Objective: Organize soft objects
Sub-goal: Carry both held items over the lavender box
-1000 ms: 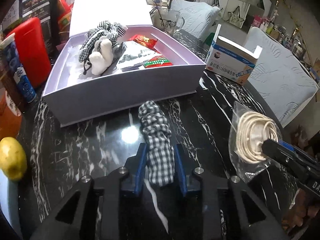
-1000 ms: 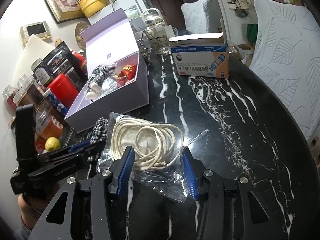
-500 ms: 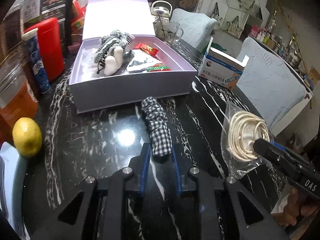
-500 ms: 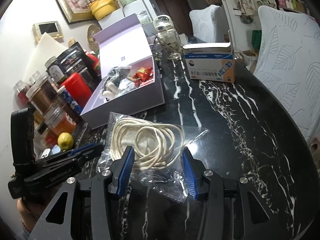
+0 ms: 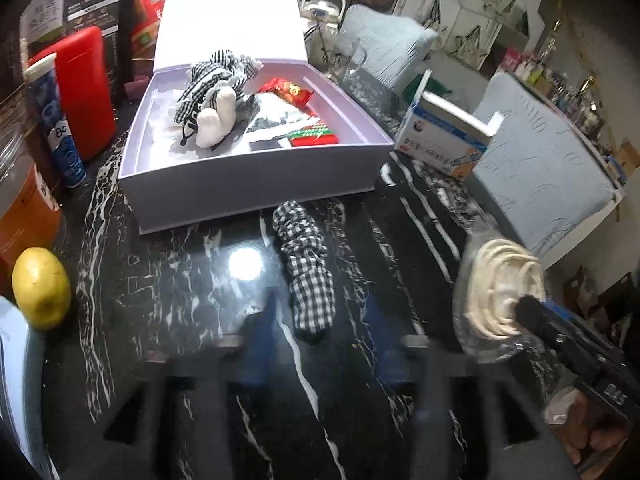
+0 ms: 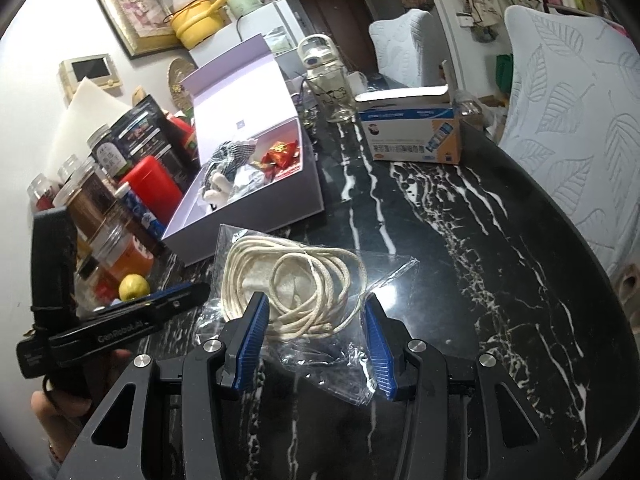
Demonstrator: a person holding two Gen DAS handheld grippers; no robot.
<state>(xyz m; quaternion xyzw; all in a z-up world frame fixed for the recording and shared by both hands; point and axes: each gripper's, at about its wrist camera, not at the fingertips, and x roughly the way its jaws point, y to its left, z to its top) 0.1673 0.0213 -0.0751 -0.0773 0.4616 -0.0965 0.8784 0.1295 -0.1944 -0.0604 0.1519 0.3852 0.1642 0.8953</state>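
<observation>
Checked cloth [image 5: 306, 268] before lavender box [image 5: 256, 184]

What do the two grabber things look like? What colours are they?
Both look alike. The right gripper has a black frame with triangle cut-outs, silver bolts and ribbed blue pads. The left gripper is black with blue pads too, with white "GenRobot.AI" lettering on its side. Bare hands hold them.

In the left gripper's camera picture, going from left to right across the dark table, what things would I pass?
Lemon → checked fabric scrunchie → bagged coil of cream rope, with the right gripper at the rope.
</observation>
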